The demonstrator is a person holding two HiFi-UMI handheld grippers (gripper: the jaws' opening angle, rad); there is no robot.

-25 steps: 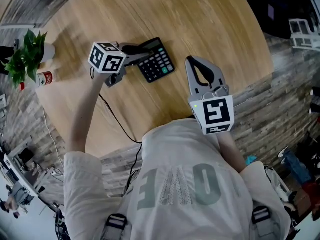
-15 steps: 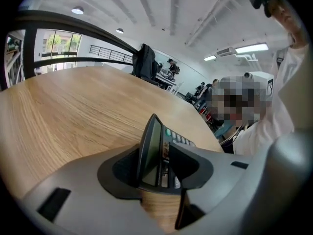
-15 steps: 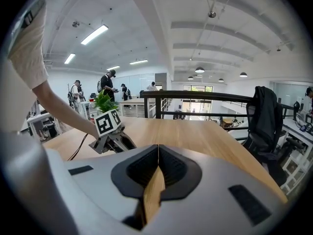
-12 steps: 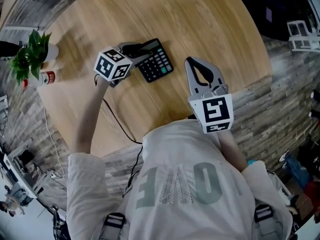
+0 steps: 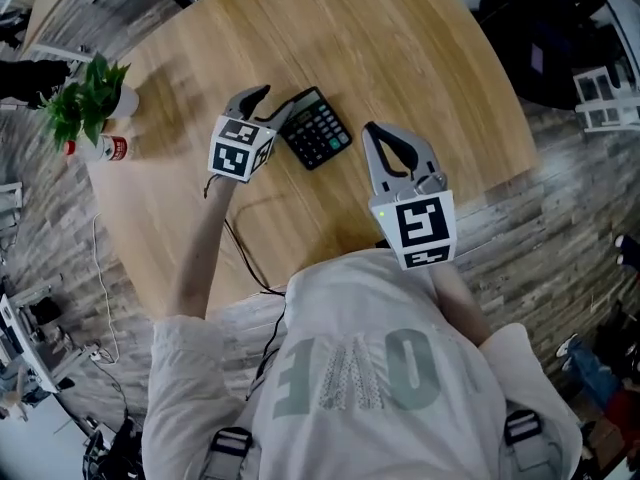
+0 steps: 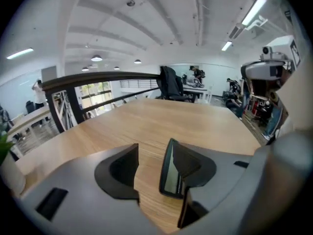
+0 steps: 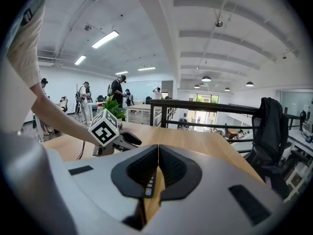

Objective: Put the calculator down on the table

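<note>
The black calculator (image 5: 316, 129) lies flat on the round wooden table (image 5: 400, 48), keys up. My left gripper (image 5: 275, 100) hovers just left of it, off its edge. Its jaws are opening and only bare wood shows between them in the left gripper view (image 6: 152, 148). My right gripper (image 5: 372, 128) hangs to the right of the calculator, jaws shut with nothing in them (image 7: 157, 147). From the right gripper view the left gripper (image 7: 128, 139) shows with its marker cube (image 7: 104, 127) above the table.
A potted plant (image 5: 85, 103) and a white bottle with a red label (image 5: 103, 148) stand at the table's left edge. A black cable (image 5: 245, 253) trails from the left gripper across the near table. A black railing (image 6: 98, 80) and an office chair (image 7: 269, 124) lie beyond the table.
The left gripper has let go of the calculator's left corner, opened wide and lifted back off it. The calculator stays flat on the table. The right gripper has risen slightly.
</note>
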